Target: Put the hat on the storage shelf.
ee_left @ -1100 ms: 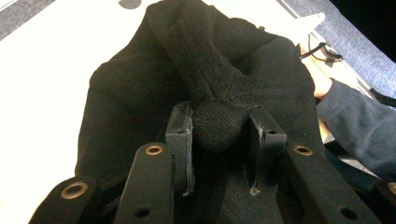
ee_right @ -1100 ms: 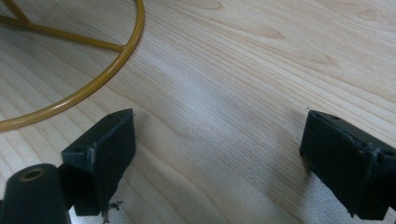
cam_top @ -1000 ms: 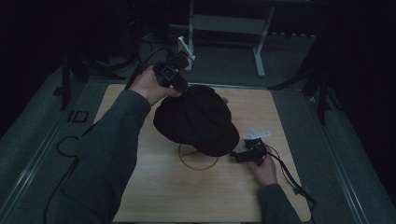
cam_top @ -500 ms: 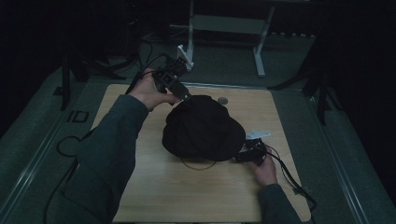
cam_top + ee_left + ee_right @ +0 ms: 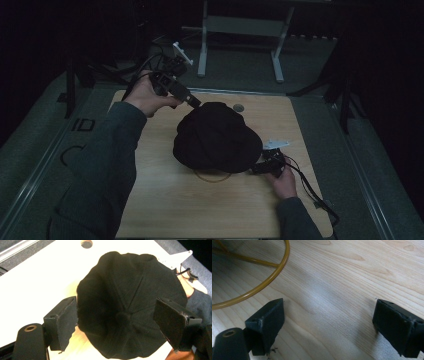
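A black cap (image 5: 217,137) sits on a stand whose yellow ring base (image 5: 212,176) peeks out below its near edge. My left gripper (image 5: 195,102) hovers at the cap's far left side. Its jaws have just been opening and now stand wide, clear of the cloth. In the left gripper view the cap (image 5: 130,305) lies beyond the open gripper (image 5: 119,320), crown button toward me. My right gripper (image 5: 257,169) rests low on the table at the cap's near right, open. In the right gripper view nothing lies between its spread gripper (image 5: 329,325), and the ring (image 5: 262,287) curves at upper left.
The wooden table (image 5: 165,200) has a round hole (image 5: 239,107) near its far edge. Dark floor, cables and a metal frame surround the table. A white three-cornered plate (image 5: 276,144) tops the right gripper.
The left gripper let go of the cap's crown, opened and drew back to the far left. The cap sank and settled lower. The right hand kept still.
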